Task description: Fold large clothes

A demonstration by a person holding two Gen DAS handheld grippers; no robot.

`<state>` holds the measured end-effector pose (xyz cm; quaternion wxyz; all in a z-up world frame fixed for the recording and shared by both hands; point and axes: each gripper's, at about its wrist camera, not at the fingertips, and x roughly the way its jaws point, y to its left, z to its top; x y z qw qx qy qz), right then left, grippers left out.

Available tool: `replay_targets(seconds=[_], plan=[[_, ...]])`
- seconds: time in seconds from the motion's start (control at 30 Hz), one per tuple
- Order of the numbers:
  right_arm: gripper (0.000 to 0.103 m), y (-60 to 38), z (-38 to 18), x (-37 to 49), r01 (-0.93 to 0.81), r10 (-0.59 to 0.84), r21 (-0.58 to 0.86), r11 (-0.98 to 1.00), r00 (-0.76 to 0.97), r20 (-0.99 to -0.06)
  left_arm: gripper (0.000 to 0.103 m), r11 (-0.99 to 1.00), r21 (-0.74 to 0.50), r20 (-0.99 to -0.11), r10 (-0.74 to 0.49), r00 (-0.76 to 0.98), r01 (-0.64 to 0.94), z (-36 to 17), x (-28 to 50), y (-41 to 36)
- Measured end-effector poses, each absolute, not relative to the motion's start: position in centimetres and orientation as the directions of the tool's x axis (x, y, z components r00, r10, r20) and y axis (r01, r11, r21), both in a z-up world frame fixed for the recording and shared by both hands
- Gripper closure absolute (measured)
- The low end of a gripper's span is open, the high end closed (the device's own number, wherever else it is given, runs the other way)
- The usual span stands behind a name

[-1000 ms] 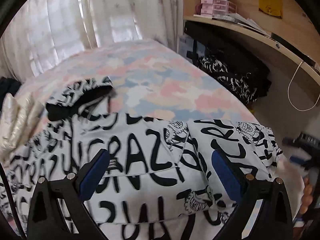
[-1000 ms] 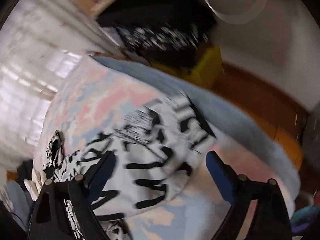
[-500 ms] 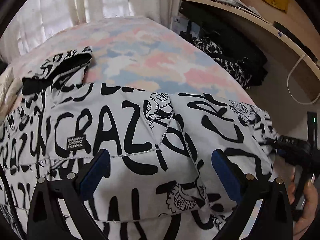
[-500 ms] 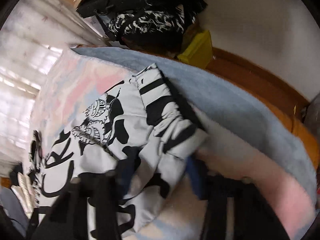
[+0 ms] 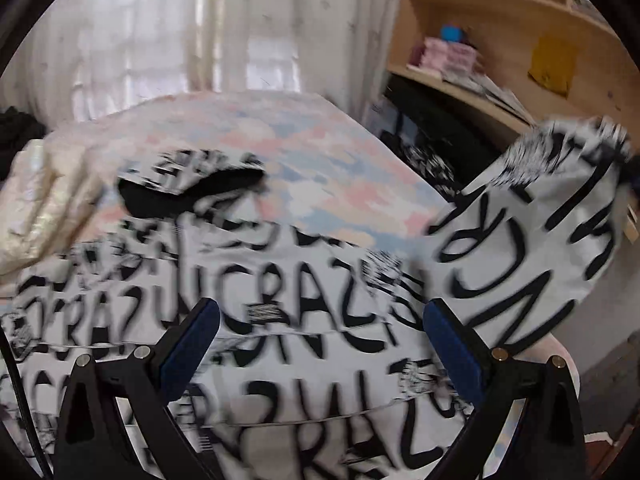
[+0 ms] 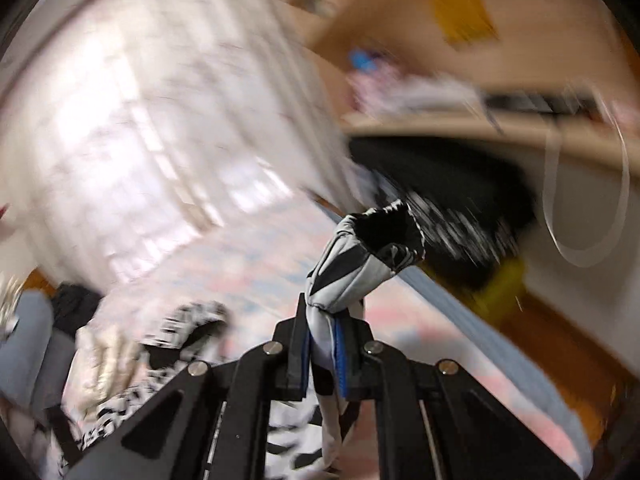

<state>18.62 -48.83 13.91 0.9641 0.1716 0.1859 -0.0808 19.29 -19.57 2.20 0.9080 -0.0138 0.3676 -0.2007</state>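
Right tongs pinching puffy printed sleeve

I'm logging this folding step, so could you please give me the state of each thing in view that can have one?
Printed jacket: spread on the bed, one sleeve raised.
Sleeve: pinched near the cuff, lifted clear of the bed.
Right gripper: shut on the sleeve.
Left gripper: open, over the jacket, nothing between its fingers.
Bed: covered by a pastel blanket, far part bare.
Curtains: drawn, daylight behind.
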Motion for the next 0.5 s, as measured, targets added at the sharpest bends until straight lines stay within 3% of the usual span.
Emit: replay_targets(seconds=[0.1,0.23,0.43,0.5], plan=[[0.093,-42.8,17.7,19.1,0.121,-0.043,0.215,0.969,0.941,-0.335,0.002,0.925,-0.177,-0.659,-0.366,0.658,0.337,3.7,19.0,-16.4],[0.093,-35.2,18.8,20.8,0.019,0.016,0.094,0.995,0.931,-0.364,0.002,0.93,-0.209,-0.64,-0.364,0.677,0.303,4.8,18.3,-11.9],[0.09,-26.4,12.0,23.9,-0.093,0.091,0.023,0.995,0.848,-0.523,0.002,0.947,-0.233,-0.667,-0.322,0.672,0.223,2.0,18.1,-6.1],[0.083,-23.9,8.4,24.9,-0.134,0.124,0.028,0.991,0.795,-0.594,0.002,0.951,-0.245,-0.693,-0.309,0.651,0.19,0.1,18.1,-4.3]])
